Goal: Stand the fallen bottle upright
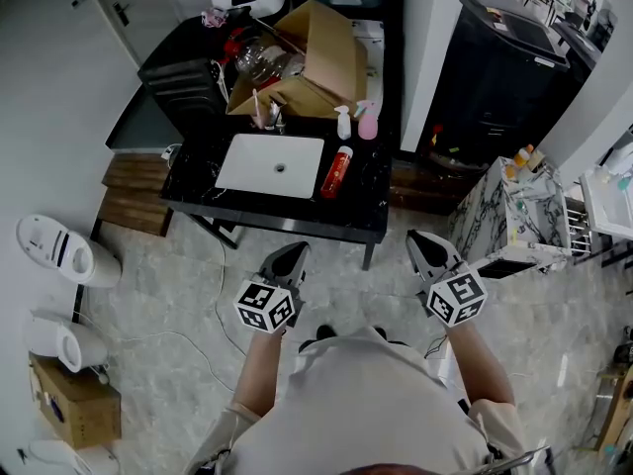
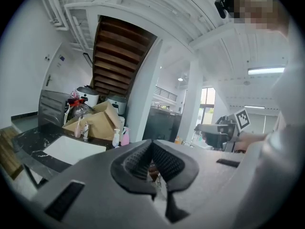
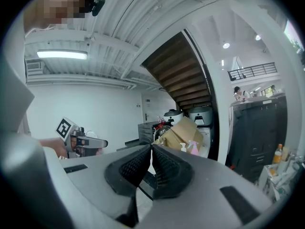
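A red bottle (image 1: pixel 336 171) lies on its side on the black table (image 1: pixel 366 206), just right of a white basin (image 1: pixel 272 164). Behind it stand a white spray bottle (image 1: pixel 343 122) and a pink spray bottle (image 1: pixel 368 120). Both grippers hover over the floor in front of the table, well short of the bottle. My left gripper (image 1: pixel 297 249) is shut with nothing in it, and its jaws meet tip to tip in the left gripper view (image 2: pixel 152 143). My right gripper (image 1: pixel 417 237) is also shut and empty (image 3: pixel 151 148). Neither gripper view shows the red bottle.
An open cardboard box (image 1: pixel 315 62) and clutter fill the back of the table. A marble-patterned cabinet (image 1: pixel 514 216) stands to the right and a dark cabinet (image 1: pixel 499 62) behind it. White appliances (image 1: pixel 54 250), a small box (image 1: pixel 74 404) and wooden steps (image 1: pixel 134 194) sit at the left.
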### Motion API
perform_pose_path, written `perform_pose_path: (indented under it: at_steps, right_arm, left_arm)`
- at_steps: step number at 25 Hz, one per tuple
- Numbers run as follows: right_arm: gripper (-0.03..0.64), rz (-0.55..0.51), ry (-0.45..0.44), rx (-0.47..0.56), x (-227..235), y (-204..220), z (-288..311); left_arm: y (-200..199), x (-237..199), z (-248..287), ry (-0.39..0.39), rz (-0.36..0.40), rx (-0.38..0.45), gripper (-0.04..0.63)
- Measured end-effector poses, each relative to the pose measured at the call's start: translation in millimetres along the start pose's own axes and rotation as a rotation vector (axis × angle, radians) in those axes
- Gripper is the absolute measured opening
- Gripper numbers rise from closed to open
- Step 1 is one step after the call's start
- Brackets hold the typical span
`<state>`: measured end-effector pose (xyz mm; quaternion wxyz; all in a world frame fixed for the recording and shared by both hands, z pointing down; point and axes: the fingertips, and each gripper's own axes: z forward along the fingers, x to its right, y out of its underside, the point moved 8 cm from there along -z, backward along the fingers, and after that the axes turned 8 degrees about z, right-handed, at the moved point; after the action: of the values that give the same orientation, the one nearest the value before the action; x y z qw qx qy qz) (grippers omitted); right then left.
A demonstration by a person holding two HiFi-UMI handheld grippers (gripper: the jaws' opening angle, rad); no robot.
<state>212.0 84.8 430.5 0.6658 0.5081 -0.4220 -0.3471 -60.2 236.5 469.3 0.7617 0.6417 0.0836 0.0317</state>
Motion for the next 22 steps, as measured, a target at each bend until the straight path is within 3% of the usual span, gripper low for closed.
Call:
perform_pose_path:
  at_steps: [7, 18, 22]
  right_arm:
    - [0.035, 0.002, 0.011, -0.008, -7.1, -1.4, 6.5]
    - [0.035, -0.002, 0.044, -0.017, -20.8, 0.8, 16.8]
    - [0.035, -0.003, 0.06, -0.02, -25.7, 0.5, 20.5]
  left_arm:
    - [-2.7, -7.5, -1.5, 0.01, 0.012, -0.004, 0.069]
    - [-1.6, -23.7, -1.2, 0.043, 0.024, -0.003, 0.246]
    - [-0.5, -31.5, -1.8, 0.05, 0.013, -0.01, 0.281]
